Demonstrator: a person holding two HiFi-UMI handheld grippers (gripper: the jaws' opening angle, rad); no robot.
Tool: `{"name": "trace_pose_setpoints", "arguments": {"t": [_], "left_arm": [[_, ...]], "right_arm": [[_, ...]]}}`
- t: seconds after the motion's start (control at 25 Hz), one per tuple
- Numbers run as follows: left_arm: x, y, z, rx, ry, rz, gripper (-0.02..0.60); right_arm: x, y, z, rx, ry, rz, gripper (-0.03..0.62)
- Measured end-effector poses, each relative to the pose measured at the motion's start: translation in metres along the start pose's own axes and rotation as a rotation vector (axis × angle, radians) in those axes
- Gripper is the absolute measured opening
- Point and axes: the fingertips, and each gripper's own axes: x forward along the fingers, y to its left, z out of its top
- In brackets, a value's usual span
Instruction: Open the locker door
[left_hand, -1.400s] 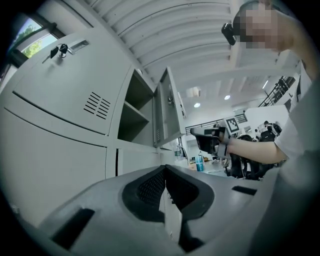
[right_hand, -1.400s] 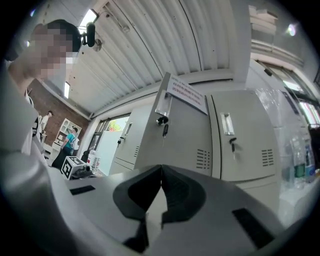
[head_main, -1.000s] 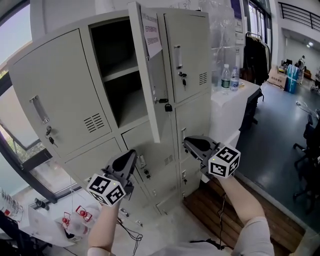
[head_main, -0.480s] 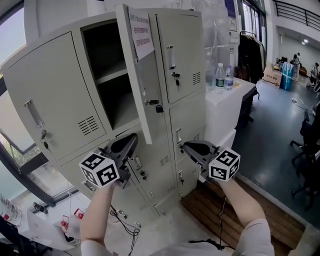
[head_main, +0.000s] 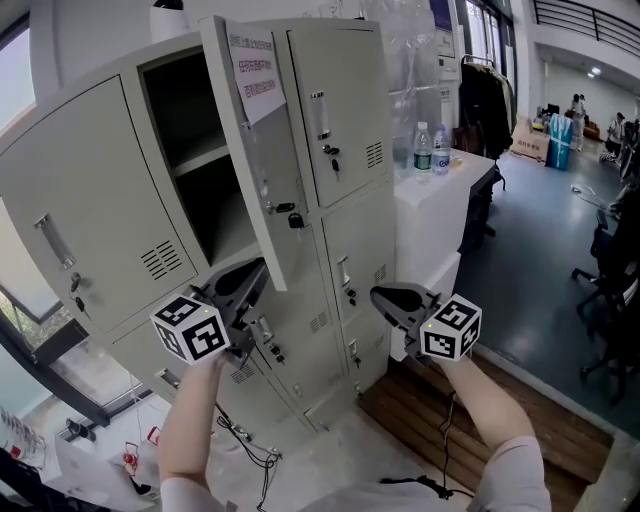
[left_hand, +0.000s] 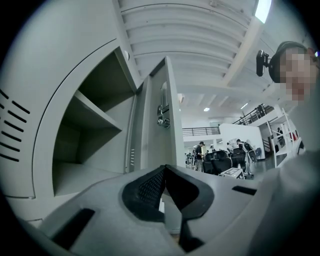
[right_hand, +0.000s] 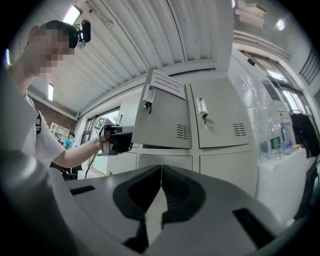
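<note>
Left jaws: the left gripper (left_hand: 165, 170) has its black ribbed pads closed tip to tip, with nothing between them.
Right jaws: the right gripper (right_hand: 161, 167) is closed just as tightly and is also empty.
Contact: neither gripper touches anything. In the head view the left one hangs just below the door's lower corner, and the right one is well apart, in front of the lower lockers.
Task's thing: the pale grey sheet-metal locker door (head_main: 245, 170) stands swung well out from the tall grey steel locker cabinet (head_main: 350, 110), baring a dark shelved compartment (head_main: 195, 170).
Done: the door looks unlatched and open, so the task seems essentially complete.
Left: at most a push to open the door wider, or simply drawing both hands away.
Only in the left gripper view: the door is seen edge-on with its latch hardware, and the compartment's shelf looks bare.
Only in the right gripper view: the door's outer face, with a white paper notice (right_hand: 169, 84) taped across its top.
Only in the head view: both grippers appear together, with two clear plastic bottles (head_main: 430, 148) on a white counter beside the cabinet.
</note>
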Motion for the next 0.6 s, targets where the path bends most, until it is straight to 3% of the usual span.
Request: {"name": "trace_pose_setpoints", "arguments": {"t": [0.6], "left_arm": [[0.049, -0.039, -0.002, -0.014, -0.011, -0.141, 0.008]], "right_arm": [[-0.041, -0.016, -0.013, 0.016, 0.04, -0.096, 0.014]]}}
